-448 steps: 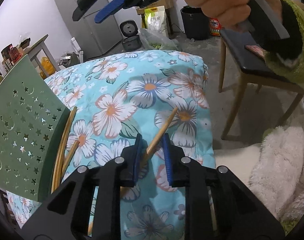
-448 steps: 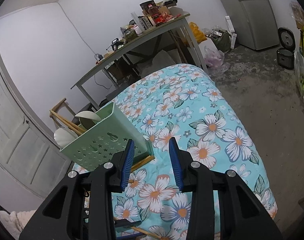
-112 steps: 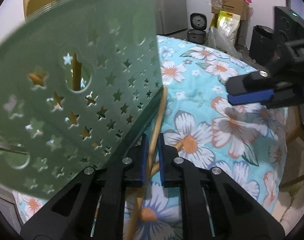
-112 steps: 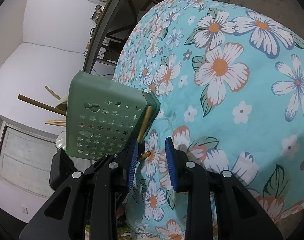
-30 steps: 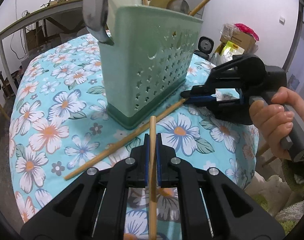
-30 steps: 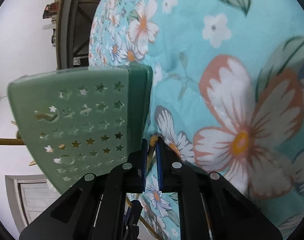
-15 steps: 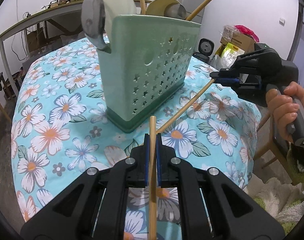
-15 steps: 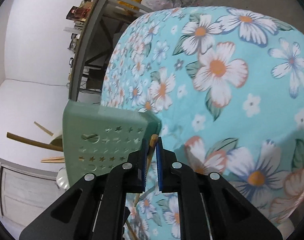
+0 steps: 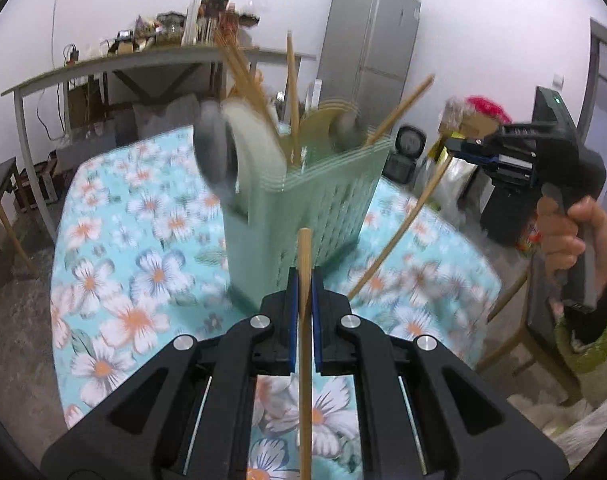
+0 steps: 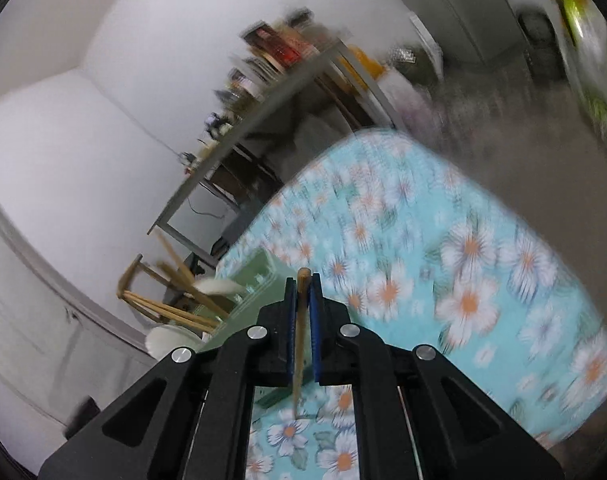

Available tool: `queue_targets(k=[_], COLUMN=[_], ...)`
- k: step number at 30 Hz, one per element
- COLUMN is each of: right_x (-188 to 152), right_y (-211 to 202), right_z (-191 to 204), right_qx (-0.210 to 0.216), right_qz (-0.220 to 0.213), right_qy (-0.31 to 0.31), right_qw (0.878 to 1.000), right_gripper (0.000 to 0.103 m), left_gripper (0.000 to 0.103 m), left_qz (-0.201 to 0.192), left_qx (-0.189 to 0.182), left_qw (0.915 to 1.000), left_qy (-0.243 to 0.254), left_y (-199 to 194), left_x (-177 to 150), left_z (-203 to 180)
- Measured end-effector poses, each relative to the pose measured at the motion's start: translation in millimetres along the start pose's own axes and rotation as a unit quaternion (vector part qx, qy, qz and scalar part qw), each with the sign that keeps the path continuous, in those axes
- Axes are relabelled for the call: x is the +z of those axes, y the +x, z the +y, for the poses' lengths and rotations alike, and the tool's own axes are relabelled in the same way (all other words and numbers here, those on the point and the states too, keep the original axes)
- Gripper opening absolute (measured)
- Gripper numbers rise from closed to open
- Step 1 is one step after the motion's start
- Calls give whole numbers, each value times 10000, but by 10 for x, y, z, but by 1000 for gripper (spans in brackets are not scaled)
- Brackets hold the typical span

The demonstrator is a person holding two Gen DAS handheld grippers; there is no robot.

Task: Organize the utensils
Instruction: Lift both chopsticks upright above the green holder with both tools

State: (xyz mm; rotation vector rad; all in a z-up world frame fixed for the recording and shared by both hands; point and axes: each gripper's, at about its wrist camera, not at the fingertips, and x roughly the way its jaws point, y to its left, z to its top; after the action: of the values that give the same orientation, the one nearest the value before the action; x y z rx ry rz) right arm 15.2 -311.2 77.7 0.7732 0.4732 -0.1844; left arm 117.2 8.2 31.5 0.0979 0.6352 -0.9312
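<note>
Both grippers are riding higher over the floral tablecloth point(image 9: 103, 264) than a second ago, and the right one is now holding its chopstick clear of the cloth instead of down at the holder's base. Left gripper point(image 9: 304, 280) is pinching a wooden chopstick point(image 9: 304, 320) between its blue pads, the stick running straight out ahead. Just beyond its tips, the green utensil holder point(image 9: 327, 208) is standing upright, chopsticks and spoons poking out. Right gripper point(image 10: 302, 288) is clamping a second chopstick point(image 10: 301, 320), jaws closing; the holder point(image 10: 259, 268) is sitting just ahead to its left.
</note>
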Motion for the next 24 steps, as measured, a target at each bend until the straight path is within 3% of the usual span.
queue_targets(k=[5,14,24], right_x=[203,564,941], right_y=[-328,-729,-892], right_z=[312,659,960], right_qx=[-157,-4,303], right_qz=[-523,-1346,-1969], right_qy=[-867,-1507,-1911], right_qw=[9947,9794,9611], right_gripper=[6,6,6], left_gripper=[5,5,5], left_qz=[-506,-1274,-1385], left_qx=[-192,-539,-585], left_qw=[9985,9901,9885], left_qy=[-50,-220,-170], left_y=[-268,-596,-545], left_x=[300,805,957], left_z=[-71,-156,-288])
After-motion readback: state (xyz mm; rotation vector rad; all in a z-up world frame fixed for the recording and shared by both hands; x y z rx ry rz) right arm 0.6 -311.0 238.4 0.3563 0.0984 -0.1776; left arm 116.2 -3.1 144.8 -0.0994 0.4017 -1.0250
